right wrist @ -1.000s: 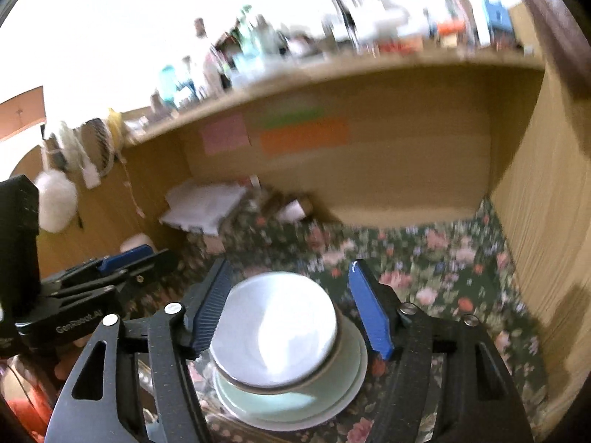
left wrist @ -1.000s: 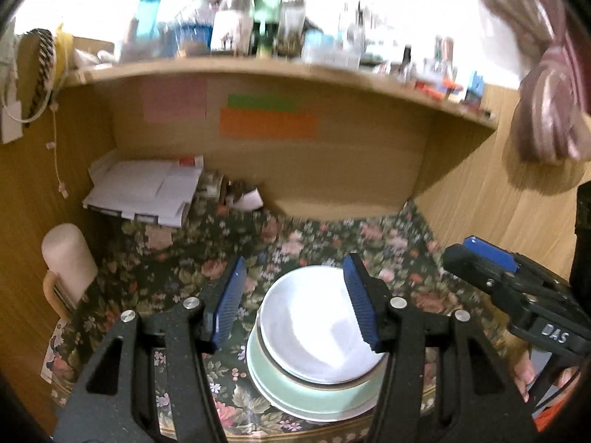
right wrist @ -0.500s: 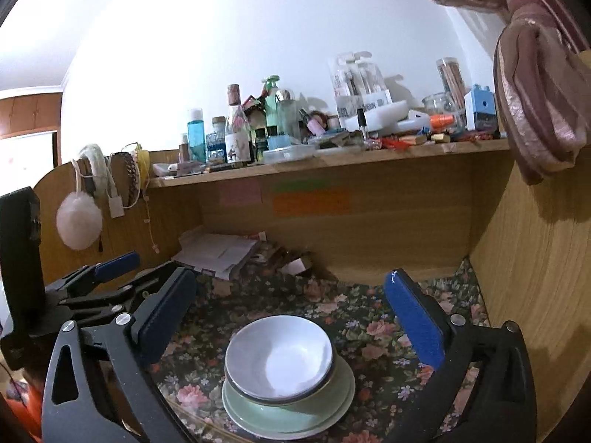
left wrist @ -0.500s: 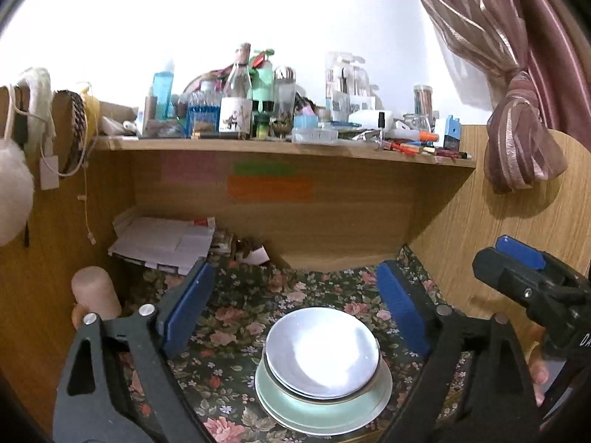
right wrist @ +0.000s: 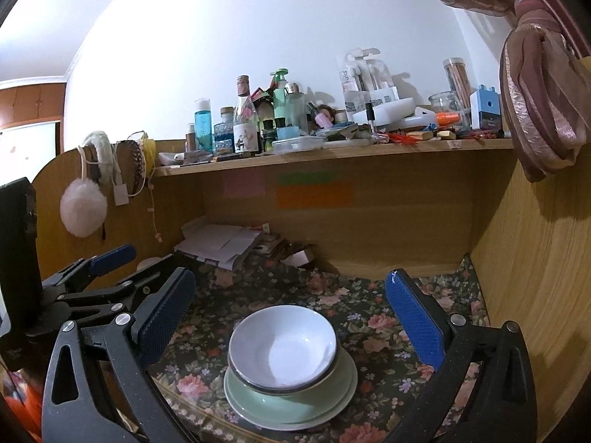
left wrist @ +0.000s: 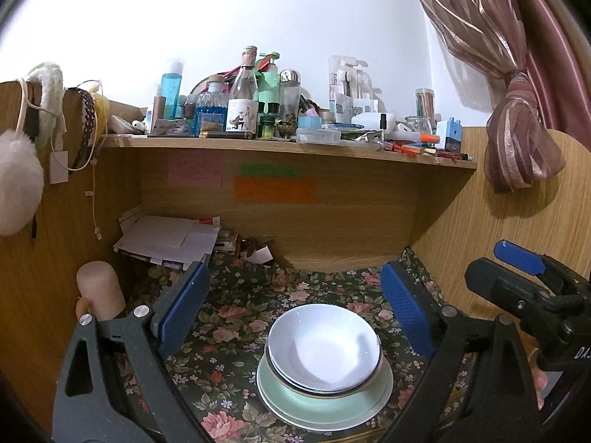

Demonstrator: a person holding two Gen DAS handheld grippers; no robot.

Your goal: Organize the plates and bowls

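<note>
A white bowl (left wrist: 323, 347) sits nested on a stack, with a green plate (left wrist: 325, 406) at the bottom, on the floral tablecloth (left wrist: 236, 317). The stack also shows in the right wrist view, bowl (right wrist: 282, 345) on green plate (right wrist: 291, 406). My left gripper (left wrist: 293, 308) is open and empty, held back from and above the stack. My right gripper (right wrist: 290, 313) is open and empty, also behind the stack. Each gripper shows at the edge of the other's view, the left gripper (right wrist: 110, 262) and the right gripper (left wrist: 517, 258).
A wooden desk hutch with a cluttered shelf (left wrist: 288, 144) of bottles stands behind. A pile of papers (left wrist: 170, 240) lies at the back left. A pink cylinder (left wrist: 98, 289) stands at the left. Wooden side panels (right wrist: 535, 258) close both sides. A curtain (left wrist: 517, 129) hangs right.
Both grippers have opened wider and pulled back and up from the stack. The bowl stays resting on the stack.
</note>
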